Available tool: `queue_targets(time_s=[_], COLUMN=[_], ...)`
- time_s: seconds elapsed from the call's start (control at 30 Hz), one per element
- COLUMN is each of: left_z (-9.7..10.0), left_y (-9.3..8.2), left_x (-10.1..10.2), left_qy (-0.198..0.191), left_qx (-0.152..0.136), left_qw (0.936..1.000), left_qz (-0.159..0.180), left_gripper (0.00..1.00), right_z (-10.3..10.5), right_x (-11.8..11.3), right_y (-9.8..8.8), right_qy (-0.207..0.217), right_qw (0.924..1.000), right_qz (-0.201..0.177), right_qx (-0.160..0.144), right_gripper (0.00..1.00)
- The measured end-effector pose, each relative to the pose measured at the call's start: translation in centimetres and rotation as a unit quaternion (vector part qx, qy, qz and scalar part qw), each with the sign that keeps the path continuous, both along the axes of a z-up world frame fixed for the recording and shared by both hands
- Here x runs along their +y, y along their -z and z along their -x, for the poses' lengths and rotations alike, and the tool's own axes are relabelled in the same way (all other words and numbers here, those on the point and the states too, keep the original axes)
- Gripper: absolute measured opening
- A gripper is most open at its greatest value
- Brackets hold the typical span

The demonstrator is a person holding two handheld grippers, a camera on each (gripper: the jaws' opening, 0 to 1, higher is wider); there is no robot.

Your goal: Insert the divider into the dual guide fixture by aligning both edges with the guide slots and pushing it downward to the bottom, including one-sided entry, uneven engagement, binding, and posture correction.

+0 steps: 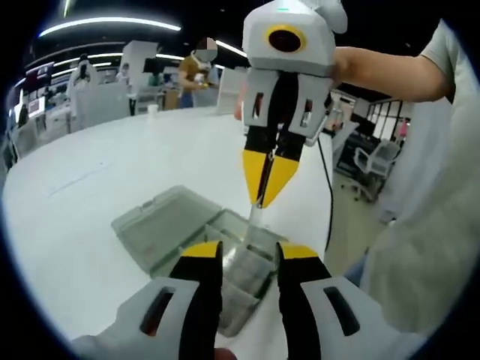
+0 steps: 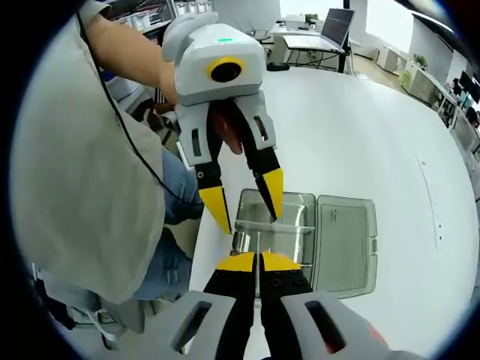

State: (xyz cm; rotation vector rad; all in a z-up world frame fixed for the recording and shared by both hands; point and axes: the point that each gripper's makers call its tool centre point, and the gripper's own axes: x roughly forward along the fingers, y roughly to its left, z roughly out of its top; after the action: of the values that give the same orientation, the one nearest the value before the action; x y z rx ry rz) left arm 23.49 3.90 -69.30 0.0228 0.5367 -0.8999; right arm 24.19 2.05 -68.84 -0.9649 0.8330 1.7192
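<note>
A clear plastic compartment box (image 1: 196, 238) lies near the edge of a white round table (image 1: 90, 172), its hinged lid (image 1: 160, 223) folded flat open beside the tray. In the left gripper view, the left gripper (image 1: 249, 259) rises from the bottom with its 2 yellow-tipped jaws spread apart, straddling the near part of the box with nothing between them. Opposite it, the right gripper (image 1: 268, 180) comes down from the top of that view, its 2 yellow tips pressed together on the top edge of a thin clear divider (image 1: 255, 217), which stands roughly upright with its lower end reaching down into the tray; how deep it sits in the guide slots cannot be told. In the right gripper view, the right gripper (image 2: 258, 262) shows its jaws closed together on the divider's (image 2: 259, 241) thin edge, just above the tray's (image 2: 274, 225) compartments, with the open lid (image 2: 343, 244) lying to the right. The left gripper (image 2: 251, 201) faces it from the far side, jaws parted, 1 tip close to the tray's inner walls and the other out over the table edge. A person's arm and light shirt (image 2: 82, 165) fill the left of this view, and a laptop (image 2: 335, 26) sits on a far desk.
</note>
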Motion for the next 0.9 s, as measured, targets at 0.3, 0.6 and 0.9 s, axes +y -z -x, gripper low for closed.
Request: queue_targets(time_s=[0.3, 0.6, 0.9], left_z=[0.2, 0.1, 0.0], left_y=[0.4, 0.5, 0.9], left_x=[1.0, 1.3, 1.8], left_qy=[-0.013, -0.018, -0.025], left_qx=[0.003, 0.002, 0.001], left_qw=[0.9999, 0.9998, 0.9996], left_qz=[-0.007, -0.007, -0.01], left_gripper=[0.29, 0.3, 0.3], right_z=[-0.4, -0.3, -0.6], right_x=[0.8, 1.1, 1.5], right_y=[0.9, 1.8, 2.1], right_qy=[0.024, 0.027, 0.027], right_qw=[0.9993, 0.9983, 0.9972], right_qz=[0.018, 0.038, 0.051], right_qx=[-0.021, -0.034, -0.048], right_gripper=[0.0, 0.0, 0.0])
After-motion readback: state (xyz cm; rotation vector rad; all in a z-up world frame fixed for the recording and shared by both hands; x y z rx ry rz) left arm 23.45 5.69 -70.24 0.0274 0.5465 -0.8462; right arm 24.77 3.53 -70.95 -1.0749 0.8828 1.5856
